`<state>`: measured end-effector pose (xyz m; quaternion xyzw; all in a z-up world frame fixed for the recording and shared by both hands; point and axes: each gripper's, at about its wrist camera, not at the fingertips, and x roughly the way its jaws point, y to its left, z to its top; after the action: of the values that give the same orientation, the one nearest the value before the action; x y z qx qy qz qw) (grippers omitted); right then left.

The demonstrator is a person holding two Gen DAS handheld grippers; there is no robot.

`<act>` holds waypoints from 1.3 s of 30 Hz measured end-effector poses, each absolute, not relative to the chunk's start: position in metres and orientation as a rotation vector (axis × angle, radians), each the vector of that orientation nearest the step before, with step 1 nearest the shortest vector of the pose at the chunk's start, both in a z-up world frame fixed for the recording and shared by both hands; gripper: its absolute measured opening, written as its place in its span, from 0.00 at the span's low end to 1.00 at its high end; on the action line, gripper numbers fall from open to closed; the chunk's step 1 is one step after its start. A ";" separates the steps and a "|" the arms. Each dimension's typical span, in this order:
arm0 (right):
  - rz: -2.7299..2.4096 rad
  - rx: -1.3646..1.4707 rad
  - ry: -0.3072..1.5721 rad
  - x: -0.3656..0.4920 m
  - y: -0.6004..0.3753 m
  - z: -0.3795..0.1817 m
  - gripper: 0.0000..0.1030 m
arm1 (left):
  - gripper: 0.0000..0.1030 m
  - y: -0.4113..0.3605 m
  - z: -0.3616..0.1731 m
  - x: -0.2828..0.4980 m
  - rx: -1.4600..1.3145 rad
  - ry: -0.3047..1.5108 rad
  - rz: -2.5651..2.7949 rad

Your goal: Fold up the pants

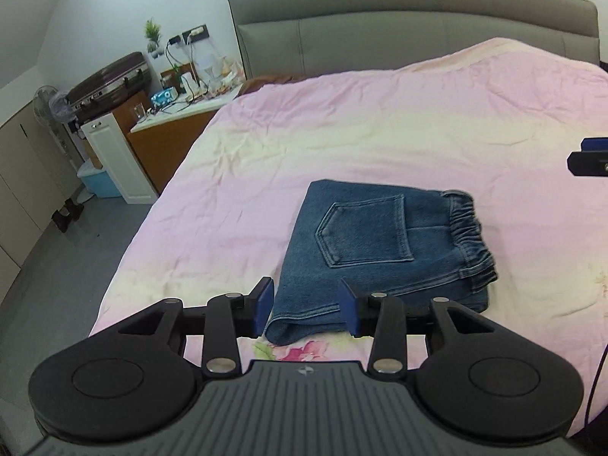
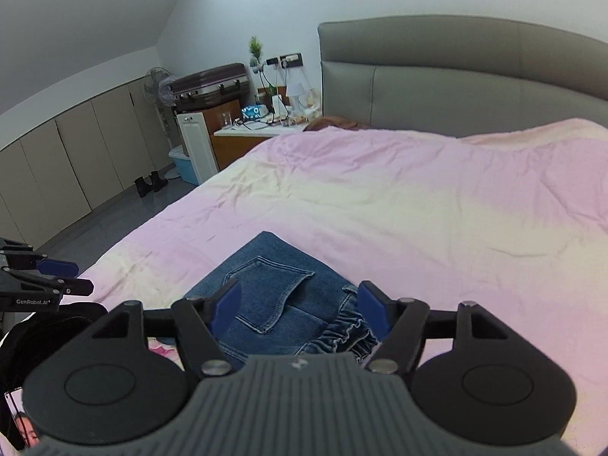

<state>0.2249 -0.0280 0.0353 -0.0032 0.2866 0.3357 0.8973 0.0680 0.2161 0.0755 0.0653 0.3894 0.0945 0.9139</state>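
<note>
Blue denim pants [image 1: 383, 250] lie folded into a compact rectangle on the pink bedspread [image 1: 342, 133], back pocket up and elastic waistband toward the right. My left gripper [image 1: 307, 306] hovers above the near hem edge, open, its blue pads clear of the cloth. In the right wrist view the same pants [image 2: 266, 296] lie below my right gripper [image 2: 300, 306], which is open wide with nothing held. The right gripper's tip [image 1: 591, 155] shows at the right edge of the left wrist view, and the left gripper [image 2: 57, 277] shows at the left edge of the right wrist view.
A grey padded headboard [image 1: 399, 30] closes the far end of the bed. Left of the bed stand a cluttered nightstand [image 1: 178, 114], a white cabinet [image 1: 114, 159] with a suitcase [image 1: 110, 83] on top, a fan [image 1: 49, 106], a blue bin [image 1: 98, 182] and dark boots [image 1: 68, 214] on the grey floor.
</note>
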 end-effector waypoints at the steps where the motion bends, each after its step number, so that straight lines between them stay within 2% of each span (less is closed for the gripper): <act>1: 0.696 -0.011 0.577 0.215 -0.034 0.040 0.67 | 0.46 0.208 0.080 0.062 0.127 0.781 0.183; 9: 0.652 0.001 0.469 0.129 -0.094 0.059 0.84 | 0.58 0.151 0.100 0.011 0.072 0.598 0.109; 15: 0.570 0.008 0.409 0.072 -0.127 0.042 0.95 | 0.65 0.112 0.084 -0.023 0.037 0.459 0.134; 17: 0.547 0.007 0.392 0.056 -0.134 0.034 0.95 | 0.65 0.103 0.074 -0.030 0.007 0.443 0.147; 20: 0.517 0.004 0.382 0.036 -0.137 0.020 0.95 | 0.76 0.093 0.056 -0.036 -0.021 0.463 0.168; 30: 0.515 -0.059 0.444 0.020 -0.114 -0.030 0.95 | 0.76 0.073 0.021 -0.043 -0.009 0.537 0.219; 39: 0.502 -0.050 0.447 0.028 -0.114 -0.033 0.95 | 0.77 0.064 0.013 -0.043 0.000 0.567 0.209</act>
<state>0.0285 -0.1139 -0.0328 -0.0245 0.2191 0.2465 0.9437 -0.0427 0.0644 0.0132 -0.0001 0.2793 0.1028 0.9547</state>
